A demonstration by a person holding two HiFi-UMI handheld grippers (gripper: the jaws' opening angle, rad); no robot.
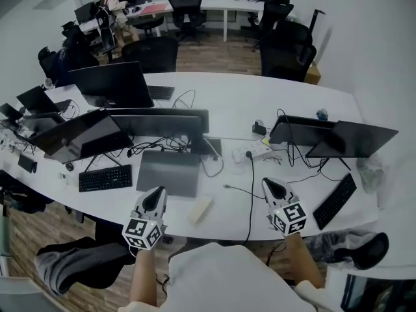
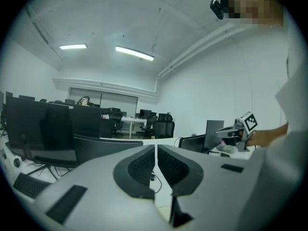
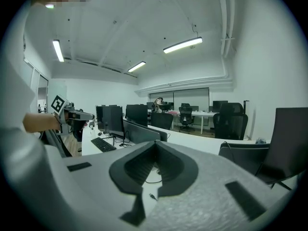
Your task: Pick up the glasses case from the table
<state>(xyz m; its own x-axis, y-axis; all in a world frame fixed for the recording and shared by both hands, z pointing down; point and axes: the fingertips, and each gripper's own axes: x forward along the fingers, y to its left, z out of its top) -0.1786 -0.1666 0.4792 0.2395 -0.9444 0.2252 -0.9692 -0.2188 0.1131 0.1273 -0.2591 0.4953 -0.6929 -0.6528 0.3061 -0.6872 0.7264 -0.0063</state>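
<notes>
Case (image 1: 201,209) sits at near edge of table (image 1: 286,96), just right of L gripper (image 1: 155,199) and well left of R gripper (image 1: 273,188), so L is nearer. Long axis runs near-left to far-right. Both grippers' jaws pressed together, nothing btwn them.

We note white bench (image 1: 286,103): grey laptop (image 1: 168,172) mid-bench, glasses case (image 1: 201,208) at its 4 o'clock, keyboard (image 1: 104,178) at 9, power strip (image 1: 252,152) at 3.
</notes>
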